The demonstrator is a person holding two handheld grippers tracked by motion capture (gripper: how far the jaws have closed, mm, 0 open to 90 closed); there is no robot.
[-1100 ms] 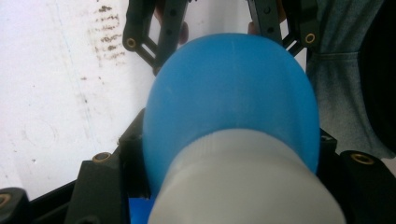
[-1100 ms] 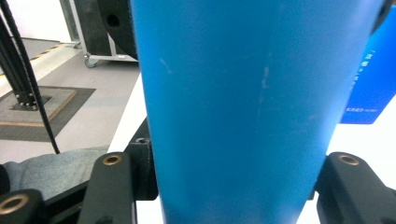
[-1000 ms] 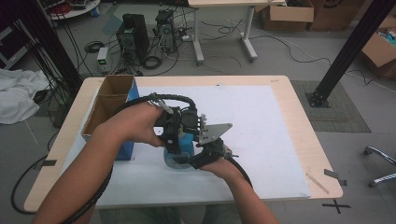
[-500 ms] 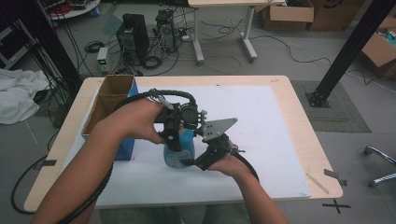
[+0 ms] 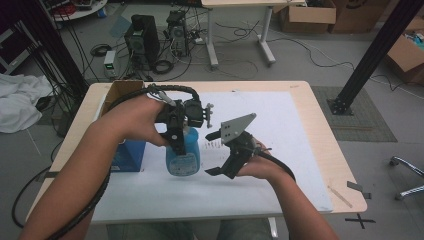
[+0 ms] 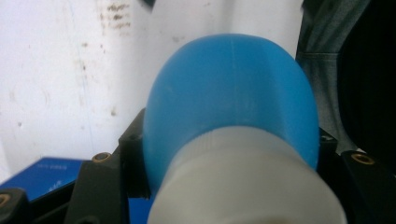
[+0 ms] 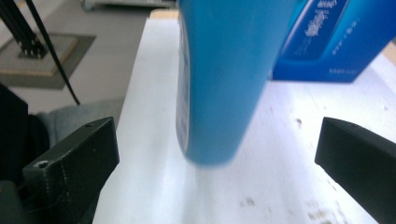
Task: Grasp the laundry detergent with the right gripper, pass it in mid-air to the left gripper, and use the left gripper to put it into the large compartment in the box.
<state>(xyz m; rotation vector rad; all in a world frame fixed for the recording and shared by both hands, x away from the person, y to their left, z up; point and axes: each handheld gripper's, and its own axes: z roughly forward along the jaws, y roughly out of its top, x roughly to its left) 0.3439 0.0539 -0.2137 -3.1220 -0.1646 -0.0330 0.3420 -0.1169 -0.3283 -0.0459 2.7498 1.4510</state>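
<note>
The left tongs (image 5: 176, 142) stay clamped around the neck of the translucent blue plastic bottle (image 5: 183, 156), held upright above the white-covered table (image 5: 280, 150); the right tongs (image 5: 220, 154), jaws wide and empty, have backed away from it, so the handover looks done

Both grippers are black, blocky builds. Left gripper (image 5: 186, 131): thick black corrugated cable arcs off the top and trails back along the forearm. Right gripper (image 5: 218, 152): grey three-cornered plate on top with small dark holes, thinner black cable running back under the wrist. Jaws are matte black, squared-off blocks; brass-coloured screw inserts sit in the jaw mounts in the left gripper view, a recessed screw hole in one jaw in the right gripper view. Forearms bare, no sleeves. Grey-green trousers at the desk's edge.
</note>
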